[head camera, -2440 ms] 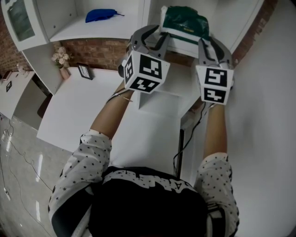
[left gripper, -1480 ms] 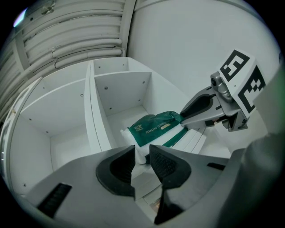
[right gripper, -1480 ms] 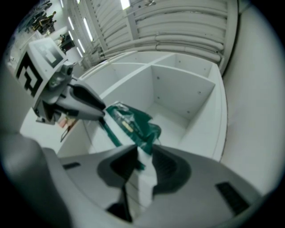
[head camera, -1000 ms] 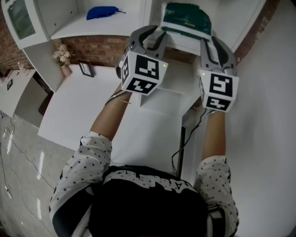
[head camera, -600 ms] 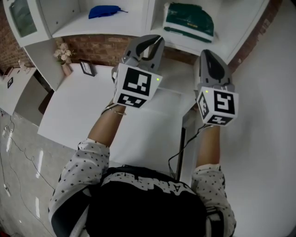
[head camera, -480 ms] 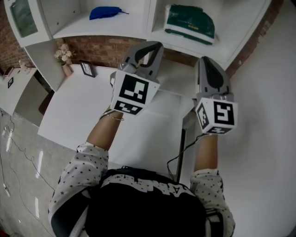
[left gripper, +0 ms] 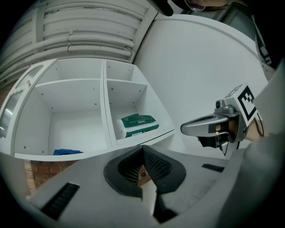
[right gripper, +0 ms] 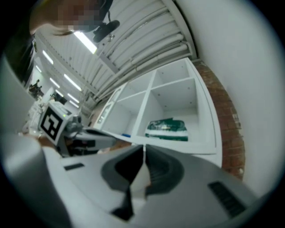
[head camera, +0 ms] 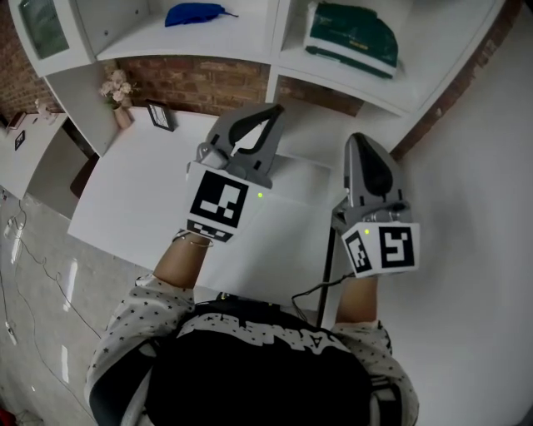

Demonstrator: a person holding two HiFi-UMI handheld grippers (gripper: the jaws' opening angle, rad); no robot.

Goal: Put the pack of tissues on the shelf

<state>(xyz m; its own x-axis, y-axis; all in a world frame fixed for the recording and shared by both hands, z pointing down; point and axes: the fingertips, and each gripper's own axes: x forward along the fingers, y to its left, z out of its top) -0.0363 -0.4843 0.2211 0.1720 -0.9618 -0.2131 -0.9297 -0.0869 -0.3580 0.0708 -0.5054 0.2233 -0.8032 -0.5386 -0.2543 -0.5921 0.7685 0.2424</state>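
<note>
Hovering nearest the camera, both grippers sit well short of the shelf. L gripper [head camera: 268,116]: jaws pressed together, nothing in them; its own view shows the ribbed pads meeting w/ no gap. R gripper [head camera: 359,141]: same story, jaws closed tip to tip, empty. Neither touches anything.

Under them, the white desk [head camera: 137,195], bare where the grippers hang. At its back edge, a small picture frame [head camera: 160,116] and a flower vase [head camera: 119,90] against the brick.

Further out, the shelf [head camera: 333,76], two compartments side by side. Left one holds a blue cloth-like thing [head camera: 196,14]. Right one holds the pack of tissues [head camera: 351,37]: green and white, lying flat on the board, well apart from both grippers. So the placing looks done, I'd say.

On handling: prob. light, soft and squashy, w/ slick plastic film that creases. Best grip, imo, is across its two short ends, one gripper per end, pressing into the bulk, not pinching loose film, which could slip or tear.
</note>
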